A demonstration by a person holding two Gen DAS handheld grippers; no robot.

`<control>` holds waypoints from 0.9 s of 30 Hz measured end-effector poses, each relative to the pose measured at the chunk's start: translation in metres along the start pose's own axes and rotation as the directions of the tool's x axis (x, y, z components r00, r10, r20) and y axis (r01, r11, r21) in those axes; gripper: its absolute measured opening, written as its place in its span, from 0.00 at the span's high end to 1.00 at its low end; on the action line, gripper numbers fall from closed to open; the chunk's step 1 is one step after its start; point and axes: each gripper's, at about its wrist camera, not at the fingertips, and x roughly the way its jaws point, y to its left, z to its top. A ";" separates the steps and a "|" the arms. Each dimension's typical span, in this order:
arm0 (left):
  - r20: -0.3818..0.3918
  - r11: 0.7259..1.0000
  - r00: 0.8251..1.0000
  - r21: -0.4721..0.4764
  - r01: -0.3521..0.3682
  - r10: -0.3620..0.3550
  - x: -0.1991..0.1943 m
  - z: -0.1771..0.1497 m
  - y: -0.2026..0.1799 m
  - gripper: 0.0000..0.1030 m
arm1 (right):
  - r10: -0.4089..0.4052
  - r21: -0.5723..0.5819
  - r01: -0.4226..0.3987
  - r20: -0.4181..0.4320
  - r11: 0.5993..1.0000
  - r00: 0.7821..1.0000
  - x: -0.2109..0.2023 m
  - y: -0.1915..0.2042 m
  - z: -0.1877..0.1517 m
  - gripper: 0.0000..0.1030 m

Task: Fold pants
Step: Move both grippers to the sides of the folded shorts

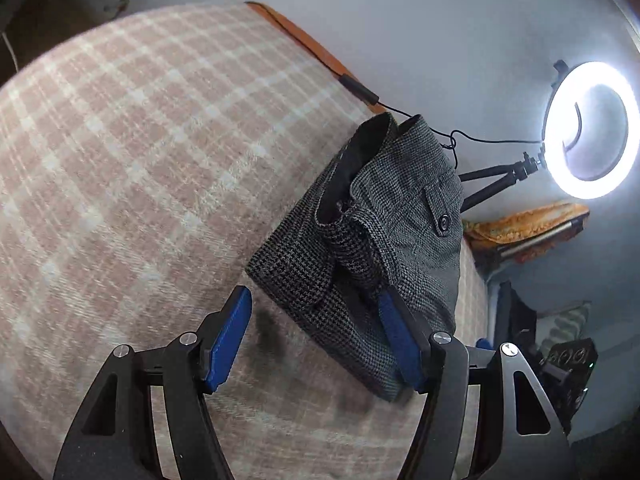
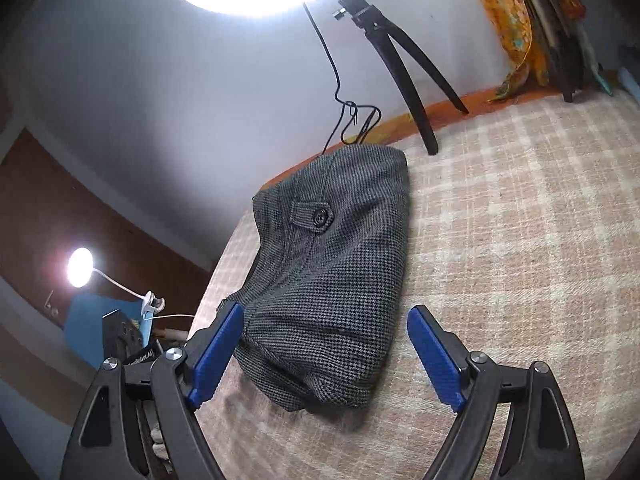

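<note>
Grey houndstooth pants (image 1: 372,240), folded into a compact bundle, lying on a bed covered by a pink-and-cream checked blanket (image 1: 140,152), close to its far edge beside a pale wall. Buttoned pocket flap (image 2: 313,216) facing up on the top layer; dark lining of the waistband showing at the far end in the left wrist view. Left gripper (image 1: 316,304) low over the blanket at the near end of the bundle, jaws spread wide, the left blue pad (image 1: 230,340) over bare blanket, the right one against the cloth's near edge, nothing pinched. Right gripper (image 2: 326,316) also with jaws spread, straddling the near end of the bundle, its left pad at the cloth's edge, its right pad clear of it over the blanket. Lit ring light (image 1: 588,128) on a black tripod (image 2: 404,80) standing at the bed's far edge, its cable (image 2: 332,68) trailing down behind the pants. Small clip lamp (image 2: 80,268) glowing at far left in the right wrist view; orange patterned cloth (image 2: 508,20) hanging at upper right.
</note>
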 end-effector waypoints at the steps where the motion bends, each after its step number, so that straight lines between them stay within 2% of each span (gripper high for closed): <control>1: -0.006 1.000 1.000 -0.011 0.001 -0.001 0.004 0.000 0.001 0.37 | -0.005 -0.002 0.005 -0.005 1.000 1.000 0.002 -0.001 -0.001 0.16; 12: 0.041 0.991 0.998 -0.123 0.055 -0.050 0.015 0.007 0.005 0.34 | 0.007 0.054 -0.005 -0.043 0.999 0.999 0.030 -0.018 0.002 0.16; 17: 0.066 0.989 0.996 -0.128 0.072 -0.064 0.014 0.008 0.002 0.34 | -0.013 0.032 0.015 -0.038 0.999 0.999 0.050 -0.016 0.023 0.16; 20: 0.071 0.988 0.996 -0.134 0.071 -0.062 0.015 0.008 0.000 0.34 | 0.001 0.016 -0.001 -0.024 1.000 1.000 0.062 -0.011 0.043 0.17; 24: 0.076 0.995 0.996 -0.085 0.057 -0.051 0.012 0.004 -0.004 0.34 | -0.079 -0.057 0.075 -0.071 0.996 0.994 0.095 -0.006 0.070 0.17; 27: 0.076 0.997 0.996 -0.059 0.055 -0.050 0.010 0.003 -0.006 0.34 | -0.117 -0.044 0.114 -0.088 0.992 0.989 0.114 -0.014 0.088 0.16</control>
